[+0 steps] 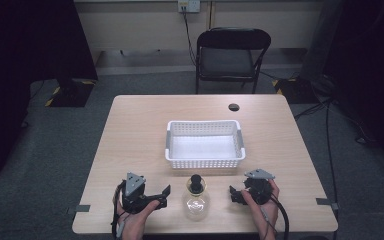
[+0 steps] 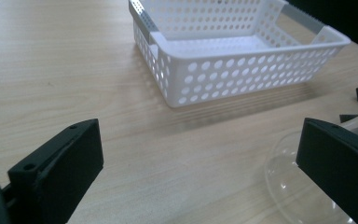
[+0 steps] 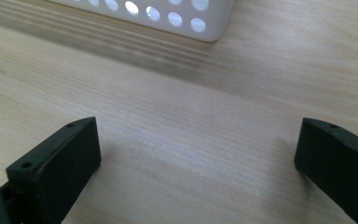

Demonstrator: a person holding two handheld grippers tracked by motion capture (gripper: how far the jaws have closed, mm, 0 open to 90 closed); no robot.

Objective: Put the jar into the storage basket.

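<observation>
A clear round glass bottle [image 1: 196, 201] with a black stopper [image 1: 196, 183] stands near the table's front edge, between the two grippers. My left gripper [image 1: 161, 196] is just left of it, open, holding nothing; part of the bottle's glass body [image 2: 286, 179] shows beside the right jaw in the left gripper view. My right gripper [image 1: 234, 195] sits to the bottle's right, open, with only bare tabletop between its jaws. A white perforated basket [image 1: 204, 144] lies empty behind the bottle, and a corner of that basket [image 3: 168, 16] appears in the right gripper view.
The wooden table [image 1: 140, 130] has a dark round hole [image 1: 234, 107] at its far right. A black folding chair [image 1: 230, 57] stands behind the table. Cables run over the grey floor at right.
</observation>
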